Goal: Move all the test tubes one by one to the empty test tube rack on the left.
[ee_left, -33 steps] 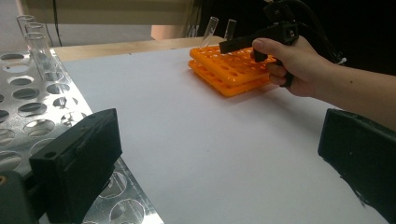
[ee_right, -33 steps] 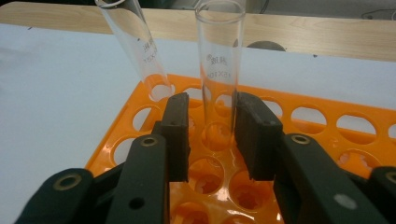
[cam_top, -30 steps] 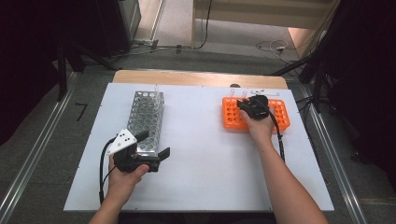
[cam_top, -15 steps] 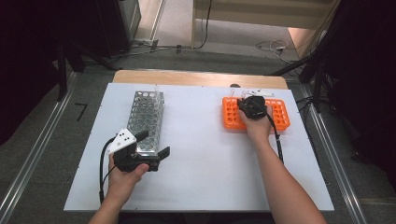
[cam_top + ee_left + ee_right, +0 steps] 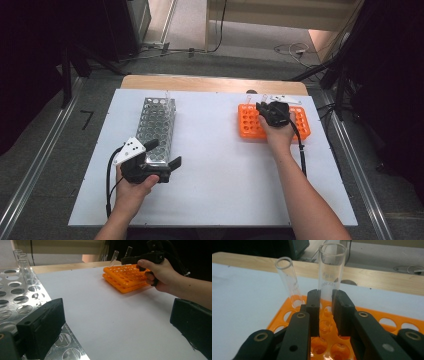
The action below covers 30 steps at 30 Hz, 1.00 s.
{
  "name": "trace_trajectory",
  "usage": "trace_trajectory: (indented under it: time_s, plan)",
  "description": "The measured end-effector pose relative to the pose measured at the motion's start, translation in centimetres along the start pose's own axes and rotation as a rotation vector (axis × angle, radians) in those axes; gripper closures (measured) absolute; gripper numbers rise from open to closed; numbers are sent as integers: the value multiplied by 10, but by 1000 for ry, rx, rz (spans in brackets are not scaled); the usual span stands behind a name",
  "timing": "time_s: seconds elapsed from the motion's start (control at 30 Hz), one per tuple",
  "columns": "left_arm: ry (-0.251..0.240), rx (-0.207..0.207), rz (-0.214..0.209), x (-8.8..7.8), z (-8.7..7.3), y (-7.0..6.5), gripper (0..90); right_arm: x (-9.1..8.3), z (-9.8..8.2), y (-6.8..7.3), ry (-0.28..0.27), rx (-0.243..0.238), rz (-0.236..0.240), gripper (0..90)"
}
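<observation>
Clear glass test tube (image 5: 329, 277), upright in orange rack (image 5: 287, 315), clamped between right gripper (image 5: 326, 312) jaws.

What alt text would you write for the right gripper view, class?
The right claw is shut on a clear glass tube standing in an orange rack. A second tube leans in the rack to its left, with the white table and its wooden edge beyond.
</observation>
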<state>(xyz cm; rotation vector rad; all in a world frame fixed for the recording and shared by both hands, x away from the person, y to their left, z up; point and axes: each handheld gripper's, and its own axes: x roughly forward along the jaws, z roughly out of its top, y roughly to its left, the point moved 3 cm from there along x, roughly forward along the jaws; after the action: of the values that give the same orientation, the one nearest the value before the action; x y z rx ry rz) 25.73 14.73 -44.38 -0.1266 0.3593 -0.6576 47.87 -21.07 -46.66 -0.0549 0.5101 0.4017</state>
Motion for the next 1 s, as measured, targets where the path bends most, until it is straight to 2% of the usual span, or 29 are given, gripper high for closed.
trace_trajectory:
  time_s: [0.13, 0.33, 0.47, 0.6, 0.83, 1.0]
  plan:
    - [0, 1, -3, 1, 1, -1, 0, -12, 7, -1, -33, -4, 14, 740]
    - [0, 8, -12, 3, 1, -4, 0, -28, 13, 0, -52, -21, 46, 740]
    - [1, 12, -12, 4, 2, -6, 0, -41, 14, 4, -66, -31, 85, 740]
    - [3, 17, -19, 6, 3, -8, 0, -54, 9, 13, -66, -67, 118, 741]
    - [8, 27, -31, 9, 4, -13, 0, -76, -1, 30, -76, -86, 193, 741]
    - [11, 35, -39, 11, 5, -16, 0, -93, -8, 48, -80, -107, 253, 741]
